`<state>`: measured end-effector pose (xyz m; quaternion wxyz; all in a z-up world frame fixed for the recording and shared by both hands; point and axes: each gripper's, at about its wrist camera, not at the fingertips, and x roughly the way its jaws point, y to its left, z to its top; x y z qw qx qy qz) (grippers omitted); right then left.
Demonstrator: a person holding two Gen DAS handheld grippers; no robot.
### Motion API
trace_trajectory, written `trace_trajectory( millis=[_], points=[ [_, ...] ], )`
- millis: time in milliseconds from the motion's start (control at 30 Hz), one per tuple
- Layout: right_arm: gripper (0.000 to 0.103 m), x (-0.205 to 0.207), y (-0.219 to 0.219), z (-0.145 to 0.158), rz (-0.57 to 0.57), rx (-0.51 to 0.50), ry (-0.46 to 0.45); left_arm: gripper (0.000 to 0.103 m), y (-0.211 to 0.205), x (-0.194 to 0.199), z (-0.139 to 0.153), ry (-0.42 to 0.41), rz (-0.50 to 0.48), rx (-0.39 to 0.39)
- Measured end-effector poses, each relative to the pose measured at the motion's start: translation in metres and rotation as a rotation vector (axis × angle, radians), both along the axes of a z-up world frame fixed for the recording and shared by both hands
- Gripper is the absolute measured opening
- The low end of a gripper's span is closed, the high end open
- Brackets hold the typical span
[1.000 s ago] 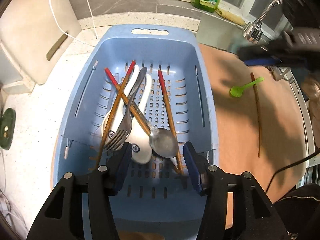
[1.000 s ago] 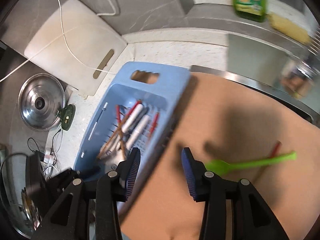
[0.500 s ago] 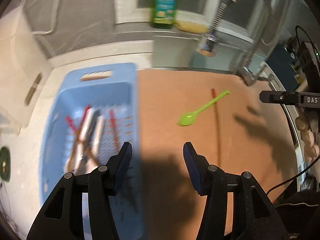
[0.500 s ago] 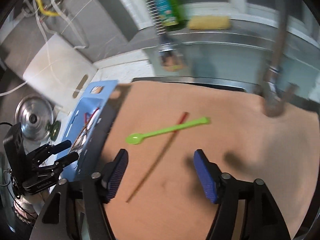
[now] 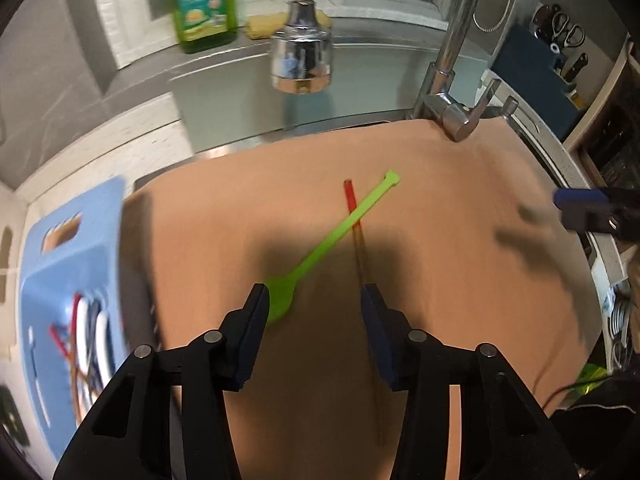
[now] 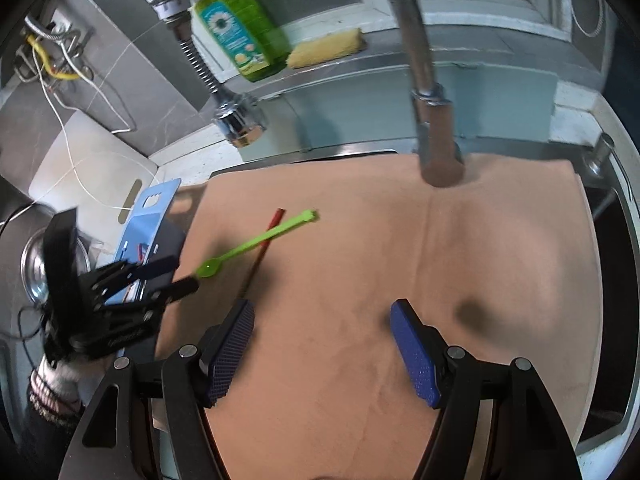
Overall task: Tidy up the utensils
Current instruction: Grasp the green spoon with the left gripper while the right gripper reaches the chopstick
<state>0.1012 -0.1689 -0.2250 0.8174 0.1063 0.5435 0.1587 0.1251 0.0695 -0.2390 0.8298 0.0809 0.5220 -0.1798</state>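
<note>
Now left claw [image 5: 314, 300] has left basket [image 5: 60, 264] for green spoon [image 5: 320, 248].

**Count of items in view**

Two hand-held grippers are seen: the left hand-held gripper [image 5: 314, 304], whose jaws are closing with nothing pressed between them, and the right hand-held gripper [image 6: 322, 322], standing open. On the tan mat [image 5: 440, 240], one green spoon [image 5: 320, 248] and one red-tipped chopstick [image 5: 357, 232] are counted, crossing each other. One blue basket [image 5: 60, 264] is found on the counter [image 5: 132, 148]; the utensils inside are too blurred to be counted. One green soap bottle [image 6: 240, 36], one yellow sponge [image 6: 326, 48] and one faucet [image 6: 424, 80] are counted.
</note>
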Motion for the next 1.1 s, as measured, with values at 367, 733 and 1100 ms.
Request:
trace_trajectory(
  millis=[367,733,1100],
  points=[
    [0.063,0.001,0.012,-0.008,0.015,0.016,0.052,0.032,-0.017,0.031,-0.029,0.049,-0.029,0.046],
    [0.046,0.031,0.051,-0.036,-0.004,0.027,0.129,0.019,-0.009,0.029,-0.044,0.063,0.049,-0.027],
    [0.036,0.060,0.095,-0.073,-0.006,-0.009,0.209,0.011,0.013,0.001,-0.045,0.085,0.106,0.005]
  ],
)
